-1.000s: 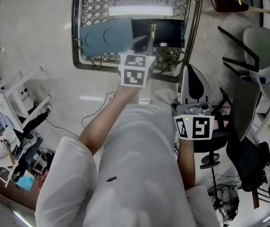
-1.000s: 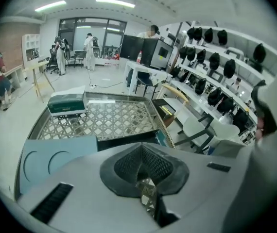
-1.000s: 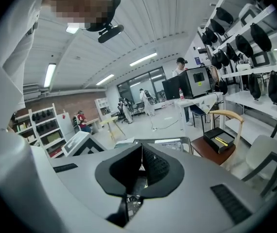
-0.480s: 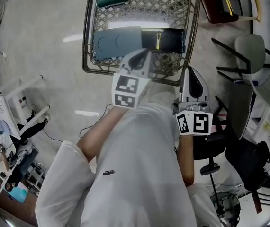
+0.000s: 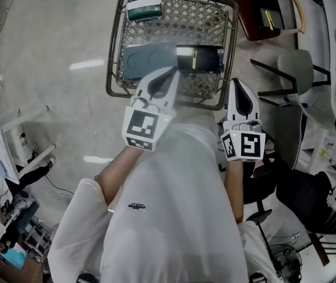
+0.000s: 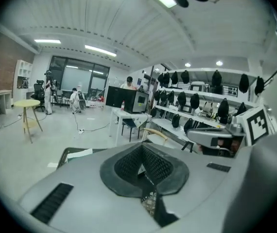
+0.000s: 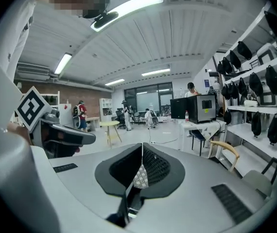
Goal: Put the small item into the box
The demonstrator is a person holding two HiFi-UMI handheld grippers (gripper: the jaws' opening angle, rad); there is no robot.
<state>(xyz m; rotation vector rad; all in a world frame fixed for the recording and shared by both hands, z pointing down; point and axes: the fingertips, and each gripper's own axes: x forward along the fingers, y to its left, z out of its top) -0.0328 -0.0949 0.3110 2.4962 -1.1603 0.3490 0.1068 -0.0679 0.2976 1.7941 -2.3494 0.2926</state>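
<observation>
While the wire basket (image 5: 114, 40) sat upper centre, left gripper (image 5: 169, 74) and right gripper (image 5: 239, 86) hovered below it, jaws together, empty, seemingly awaiting a pick.

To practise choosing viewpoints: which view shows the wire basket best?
Head view: nearly the whole wire basket, seen from above. Left gripper view shows one corner; right gripper view only a sliver of mesh past its jaws.
</observation>
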